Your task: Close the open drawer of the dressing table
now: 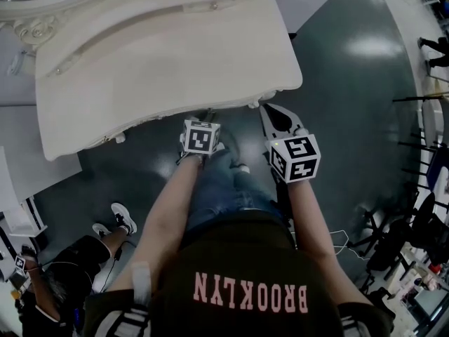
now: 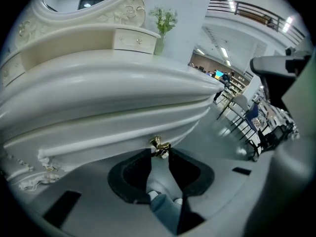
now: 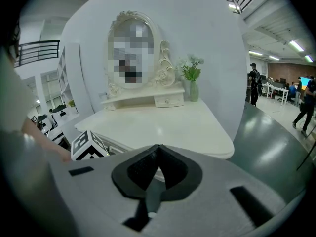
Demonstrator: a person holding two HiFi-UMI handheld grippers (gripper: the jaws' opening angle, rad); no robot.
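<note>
Grey glossy floor [image 1: 351, 83] surrounded a white dressing table [image 1: 161, 62], seen from above. An oval mirror [image 3: 165, 58] and a vase of flowers [image 2: 162, 26] stood at the table's back edge. The drawer [image 2: 113, 132] sat under the table's front edge as a curved white front. How far out it stood could not be told. A brass knob [image 2: 160, 145] was mid-front on the drawer. The left gripper [image 2: 160, 151] was at the front edge, pointing down at the drawer, its jaw tips pinched on the knob. The right gripper [image 3: 159, 149] was held off the table's front right corner, over the floor, with its jaws pressed together and nothing between them. Both forearms reached forward from the person's dark shirt [image 1: 245, 286].
</note>
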